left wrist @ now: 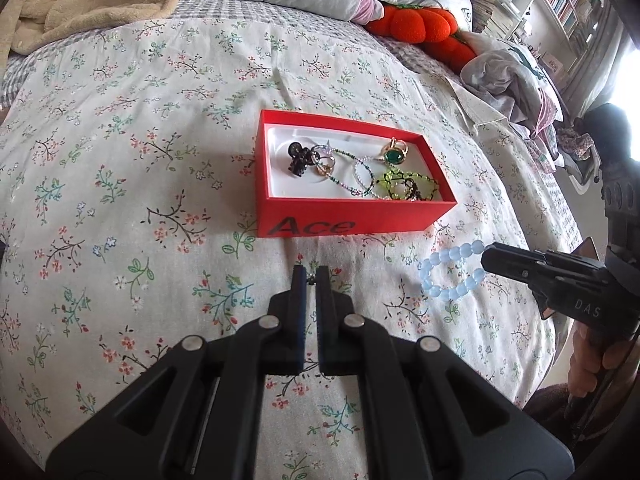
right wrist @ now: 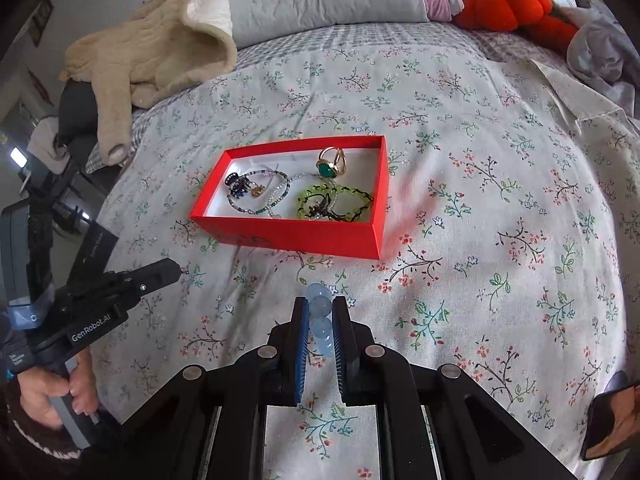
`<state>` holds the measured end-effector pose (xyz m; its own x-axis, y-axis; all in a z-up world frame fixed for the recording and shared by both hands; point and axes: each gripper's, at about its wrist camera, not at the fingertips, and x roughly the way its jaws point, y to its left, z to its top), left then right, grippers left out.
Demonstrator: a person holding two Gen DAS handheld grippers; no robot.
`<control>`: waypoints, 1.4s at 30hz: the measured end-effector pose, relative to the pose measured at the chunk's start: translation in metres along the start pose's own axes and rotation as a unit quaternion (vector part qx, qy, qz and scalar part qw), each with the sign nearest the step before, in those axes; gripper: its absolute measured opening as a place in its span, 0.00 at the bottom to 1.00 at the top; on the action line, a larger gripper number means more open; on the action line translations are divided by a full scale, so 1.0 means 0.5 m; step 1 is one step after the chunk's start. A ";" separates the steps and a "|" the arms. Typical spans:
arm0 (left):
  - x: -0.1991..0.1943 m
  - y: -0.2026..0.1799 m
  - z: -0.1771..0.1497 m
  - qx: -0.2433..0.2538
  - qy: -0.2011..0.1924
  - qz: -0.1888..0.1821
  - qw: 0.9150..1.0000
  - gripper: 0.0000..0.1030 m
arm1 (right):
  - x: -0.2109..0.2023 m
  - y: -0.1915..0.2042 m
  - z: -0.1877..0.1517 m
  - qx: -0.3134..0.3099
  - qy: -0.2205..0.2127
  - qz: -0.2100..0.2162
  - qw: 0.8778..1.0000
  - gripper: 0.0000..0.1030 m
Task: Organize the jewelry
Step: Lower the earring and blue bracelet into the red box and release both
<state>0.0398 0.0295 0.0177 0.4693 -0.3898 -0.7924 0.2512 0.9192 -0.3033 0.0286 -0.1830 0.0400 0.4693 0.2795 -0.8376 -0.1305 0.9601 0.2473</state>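
A beige fleece blanket (right wrist: 160, 56) is seen heaped at the far left of the bed, on the floral bedspread (left wrist: 120, 160). The left gripper (left wrist: 311, 276) is held above the spread with its jaws nearly shut on a tiny metal piece (left wrist: 310, 278), too small to be identified. Beyond it, an open red box (left wrist: 344, 216) is set on the spread; a dark charm, beaded strands, a green-stone ring (left wrist: 394, 154) and a yellow-green bracelet (left wrist: 408, 184) are contained in it. Further right, a pale blue bead bracelet (left wrist: 448, 272) is clamped between the closed jaws of the right gripper (right wrist: 321, 312), near the box's front. An orange plush pumpkin (left wrist: 416, 24) is seen at the far right.
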 end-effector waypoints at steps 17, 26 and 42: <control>0.001 0.000 0.067 -0.039 -0.053 0.001 0.998 0.05 | -0.054 -0.009 0.090 0.065 -0.089 0.051 0.993 0.11; 0.056 -0.014 0.090 -0.042 -0.042 0.005 0.998 0.05 | -0.003 0.019 0.145 0.072 -0.096 0.086 0.989 0.11; 0.080 -0.014 0.100 -0.029 -0.037 0.021 0.999 0.05 | 0.086 -0.043 0.144 0.094 -0.046 0.033 0.994 0.13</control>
<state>0.0991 0.0046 0.0147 0.5398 -0.3518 -0.7648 0.1822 0.9358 -0.3018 0.1145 -0.1921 0.0340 0.5450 0.3308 -0.7704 -0.0013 0.9192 0.3938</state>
